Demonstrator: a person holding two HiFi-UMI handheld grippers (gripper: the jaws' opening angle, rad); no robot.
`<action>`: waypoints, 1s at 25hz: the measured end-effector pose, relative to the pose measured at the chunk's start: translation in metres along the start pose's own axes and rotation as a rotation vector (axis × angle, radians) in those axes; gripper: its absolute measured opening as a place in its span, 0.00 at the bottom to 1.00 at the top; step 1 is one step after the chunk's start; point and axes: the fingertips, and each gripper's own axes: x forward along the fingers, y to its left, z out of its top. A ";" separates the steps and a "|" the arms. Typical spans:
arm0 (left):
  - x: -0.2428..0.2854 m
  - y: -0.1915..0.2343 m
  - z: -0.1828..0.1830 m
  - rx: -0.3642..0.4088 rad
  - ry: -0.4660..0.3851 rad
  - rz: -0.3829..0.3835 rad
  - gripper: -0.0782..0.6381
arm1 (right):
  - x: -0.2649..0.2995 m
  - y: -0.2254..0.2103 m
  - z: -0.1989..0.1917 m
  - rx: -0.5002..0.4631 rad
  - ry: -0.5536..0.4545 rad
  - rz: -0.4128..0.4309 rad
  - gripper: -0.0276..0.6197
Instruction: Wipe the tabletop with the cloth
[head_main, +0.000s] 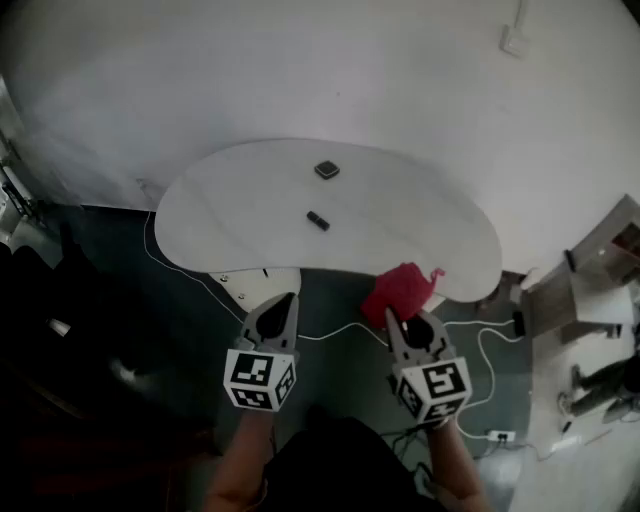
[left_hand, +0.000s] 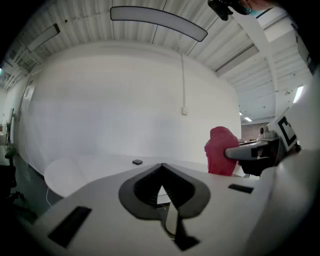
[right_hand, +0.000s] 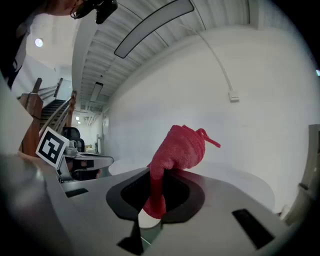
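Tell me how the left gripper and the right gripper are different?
The right gripper is shut on the red cloth; the left gripper is shut on nothing. In the head view, the right gripper's cloth overlaps the table's near edge, while the left gripper's tip shows short of it. Both carry a marker cube and point toward the table.

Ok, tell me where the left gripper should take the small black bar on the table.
Probably at its middle, from straight above, jaws across its narrow width. The black bar lies flat on the white table, long axis diagonal, nothing close beside it. The left gripper is shut and would need to open first.
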 end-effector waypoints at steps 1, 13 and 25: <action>0.004 0.002 0.002 -0.001 -0.003 -0.001 0.11 | 0.006 -0.004 0.002 0.010 -0.010 -0.002 0.11; 0.047 0.002 0.012 -0.022 -0.006 -0.004 0.11 | 0.036 -0.032 0.014 0.004 -0.044 0.043 0.11; 0.099 -0.001 0.041 0.035 -0.004 -0.011 0.12 | 0.052 -0.079 0.028 0.049 -0.060 0.054 0.11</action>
